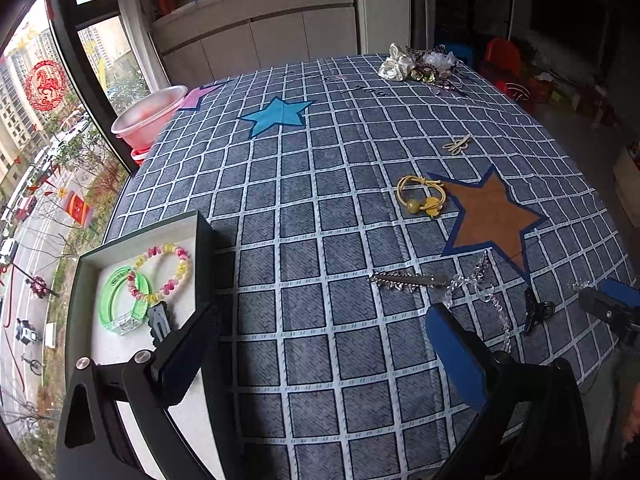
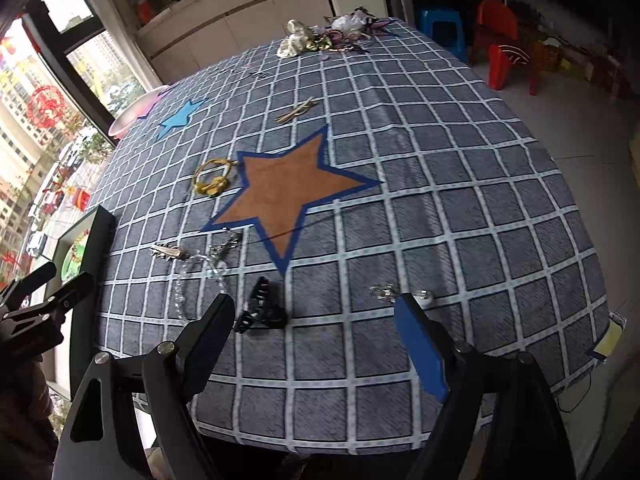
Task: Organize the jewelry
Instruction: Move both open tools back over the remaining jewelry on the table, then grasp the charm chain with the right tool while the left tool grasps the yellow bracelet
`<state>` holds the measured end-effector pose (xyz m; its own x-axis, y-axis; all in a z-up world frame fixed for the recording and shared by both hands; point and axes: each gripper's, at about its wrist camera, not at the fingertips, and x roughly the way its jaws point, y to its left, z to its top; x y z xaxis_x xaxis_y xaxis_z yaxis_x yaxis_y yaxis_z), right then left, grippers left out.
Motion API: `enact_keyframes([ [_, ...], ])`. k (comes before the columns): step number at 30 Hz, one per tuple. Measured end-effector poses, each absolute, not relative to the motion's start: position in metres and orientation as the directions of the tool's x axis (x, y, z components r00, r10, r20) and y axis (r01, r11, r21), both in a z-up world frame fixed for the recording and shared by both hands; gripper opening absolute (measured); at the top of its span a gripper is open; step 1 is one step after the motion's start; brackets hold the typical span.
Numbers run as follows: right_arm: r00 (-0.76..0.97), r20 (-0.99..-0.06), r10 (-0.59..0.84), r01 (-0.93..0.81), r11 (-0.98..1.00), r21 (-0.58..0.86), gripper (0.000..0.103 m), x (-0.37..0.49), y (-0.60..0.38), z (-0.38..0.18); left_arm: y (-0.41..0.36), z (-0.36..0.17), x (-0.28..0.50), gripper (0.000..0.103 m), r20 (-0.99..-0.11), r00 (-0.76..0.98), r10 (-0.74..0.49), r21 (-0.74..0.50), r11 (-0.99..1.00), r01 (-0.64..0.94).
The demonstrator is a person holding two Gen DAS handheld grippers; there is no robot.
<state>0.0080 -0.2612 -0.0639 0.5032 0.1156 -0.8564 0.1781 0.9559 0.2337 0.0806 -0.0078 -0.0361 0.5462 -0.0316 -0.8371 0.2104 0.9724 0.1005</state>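
Left gripper (image 1: pixel 320 344): fingers spread wide, nothing between them, over the checked cloth (image 1: pixel 320 208) beside the box.
Right gripper (image 2: pixel 316 328): jaws wide apart, empty, over the cloth near the table's front edge.
Box (image 1: pixel 204 240): dark rim, white inside, at the left edge of the table by the window.
In box: green bangle (image 1: pixel 120 300), pink-yellow coil tie (image 1: pixel 160 272), dark clip (image 1: pixel 160 320).
Black claw clip (image 2: pixel 262 312): on cloth, just ahead of the right gripper's left finger.
Clear bead chain (image 2: pixel 200 276): near the claw clip, beside a silver clip (image 2: pixel 170 252).
Yellow tie (image 1: pixel 420 198): touching the brown star's (image 1: pixel 492 216) edge.
Small silver piece (image 2: pixel 384 292): by the right finger, possibly an earring.
Far pile (image 1: pixel 420 66): white flower and mixed ornaments.
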Motion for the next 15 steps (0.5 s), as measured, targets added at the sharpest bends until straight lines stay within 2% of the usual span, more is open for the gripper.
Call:
enact_keyframes([
  [7, 0.482, -0.876, 0.013, 0.243, 0.959, 0.149, 0.084, -0.003, -0.291, -0.077, -0.046, -0.043, 0.112, 0.103, -0.846, 0.53, -0.054, 0.098, 0.962, 0.254],
  [15, 0.474, -0.88, -0.002, 0.216, 0.97, 0.114, 0.084, 0.002, -0.288, -0.087, -0.081, -0.061, 0.147, 0.103, -0.856, 0.513, -0.066, 0.092, 0.956, 0.277],
])
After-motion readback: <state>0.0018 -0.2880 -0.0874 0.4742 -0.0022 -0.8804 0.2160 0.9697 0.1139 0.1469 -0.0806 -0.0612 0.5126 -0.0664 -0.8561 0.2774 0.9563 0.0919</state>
